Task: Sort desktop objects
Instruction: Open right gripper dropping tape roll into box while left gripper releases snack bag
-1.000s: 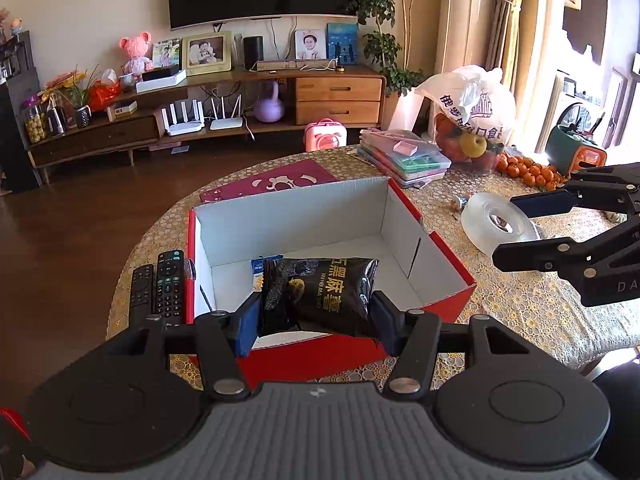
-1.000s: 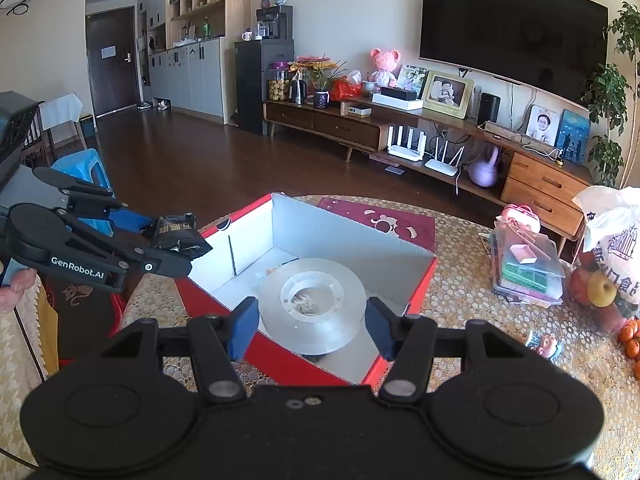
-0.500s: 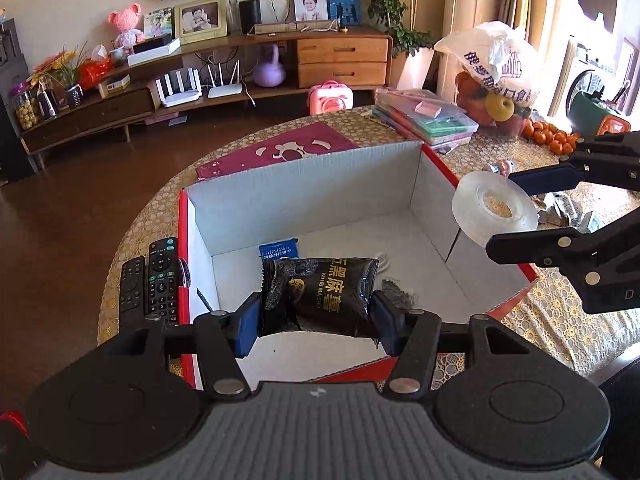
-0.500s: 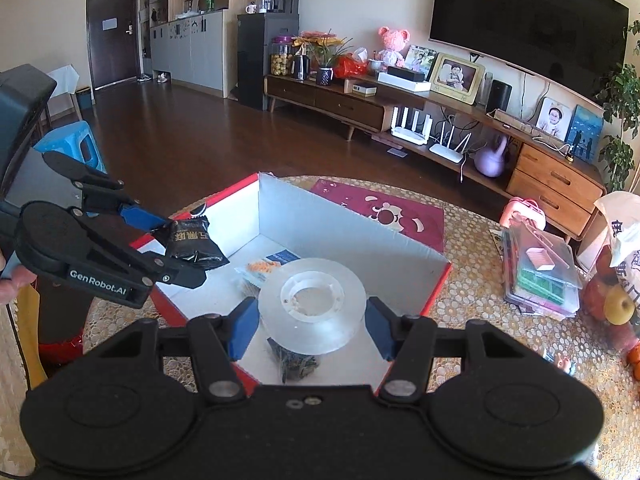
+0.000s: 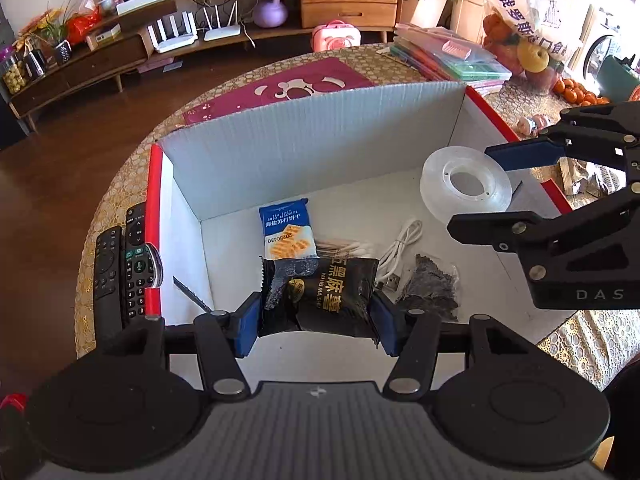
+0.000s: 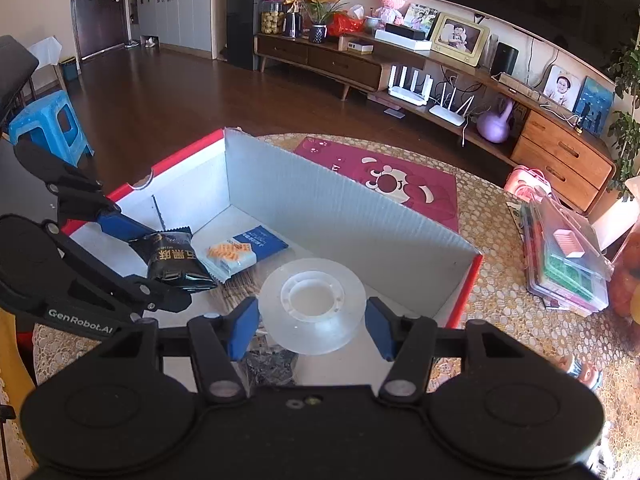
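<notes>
**Grippers over the box, both loaded and ready to let go**

Left gripper (image 5: 316, 322) is closed on a black snack packet (image 5: 320, 294), pinched by its two ends between the blue pads, and it hangs above the near part of the red-edged cardboard box (image 5: 320, 148). Right gripper (image 6: 312, 326) carries a clear tape roll (image 6: 312, 304) lying flat between its pads; in the right wrist view the pads seem to sit just off the roll's rim, so whether they press it firmly I cannot tell for sure, though the left wrist view shows the roll held up over the right side of the box.

On the box floor lie a blue biscuit packet (image 5: 286, 232), a white USB cable (image 5: 400, 248), a bundle of cotton swabs (image 5: 344, 246) and a dark crinkled sachet (image 5: 432, 286).

To release well, I judge each gripper should go lower inside the walls before opening, so nothing bounces out. The packet wants the bare patch at the near left; the roll should go down flat on the right, clear of the cable, or it may roll. Two remote controls (image 5: 120, 272) on the table left of the box remain to be sorted.
</notes>
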Available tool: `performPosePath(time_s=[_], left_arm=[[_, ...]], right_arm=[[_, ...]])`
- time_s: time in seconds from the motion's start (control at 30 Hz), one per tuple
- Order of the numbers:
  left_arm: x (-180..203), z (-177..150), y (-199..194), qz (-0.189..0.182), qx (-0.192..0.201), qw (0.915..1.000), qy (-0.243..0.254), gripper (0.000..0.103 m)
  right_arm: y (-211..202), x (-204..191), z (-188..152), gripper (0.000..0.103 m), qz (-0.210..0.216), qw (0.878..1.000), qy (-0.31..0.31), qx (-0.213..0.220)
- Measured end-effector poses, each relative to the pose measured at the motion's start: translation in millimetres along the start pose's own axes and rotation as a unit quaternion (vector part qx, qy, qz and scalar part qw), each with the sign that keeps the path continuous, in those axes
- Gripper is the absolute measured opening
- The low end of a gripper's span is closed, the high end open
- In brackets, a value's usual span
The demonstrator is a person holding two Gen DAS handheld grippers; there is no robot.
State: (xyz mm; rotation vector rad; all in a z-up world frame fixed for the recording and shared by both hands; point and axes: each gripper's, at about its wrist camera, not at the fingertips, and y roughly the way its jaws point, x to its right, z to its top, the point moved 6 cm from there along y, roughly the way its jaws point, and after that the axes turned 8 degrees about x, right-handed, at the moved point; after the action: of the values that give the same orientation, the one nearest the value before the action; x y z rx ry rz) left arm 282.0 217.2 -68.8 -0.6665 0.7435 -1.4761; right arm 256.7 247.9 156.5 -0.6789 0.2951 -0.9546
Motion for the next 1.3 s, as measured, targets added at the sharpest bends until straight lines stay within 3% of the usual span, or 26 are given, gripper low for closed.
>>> performPosePath(time_s=[0.43,0.7,1.1,1.3], left_arm=[[0.2,-4.2,37.1,0.005,-0.073,0.9971,0.019,0.056],[3.4,-10.5,47.6,0.004,-0.102,0.9940,0.041,0.056],[7.3,-16.4,54.8,-0.004,-0.136,0.9884,0.067,0.056],[8.2,-18.0,55.7,-0.011,-0.147,0.9872,0.062,0.056]], right_arm=[[47.9,-6.9,3.0,0.058,0.000,0.999,-0.022,-0.049],[66.7,-2.8,-6.6,0.058,0.009,0.995,0.000,-0.095],[73.1,-3.6,-11.7,0.059,0.013,0.993,0.011,-0.119],[70.7,-4.2,-11.1,0.064,0.014,0.993,0.008,-0.120]])
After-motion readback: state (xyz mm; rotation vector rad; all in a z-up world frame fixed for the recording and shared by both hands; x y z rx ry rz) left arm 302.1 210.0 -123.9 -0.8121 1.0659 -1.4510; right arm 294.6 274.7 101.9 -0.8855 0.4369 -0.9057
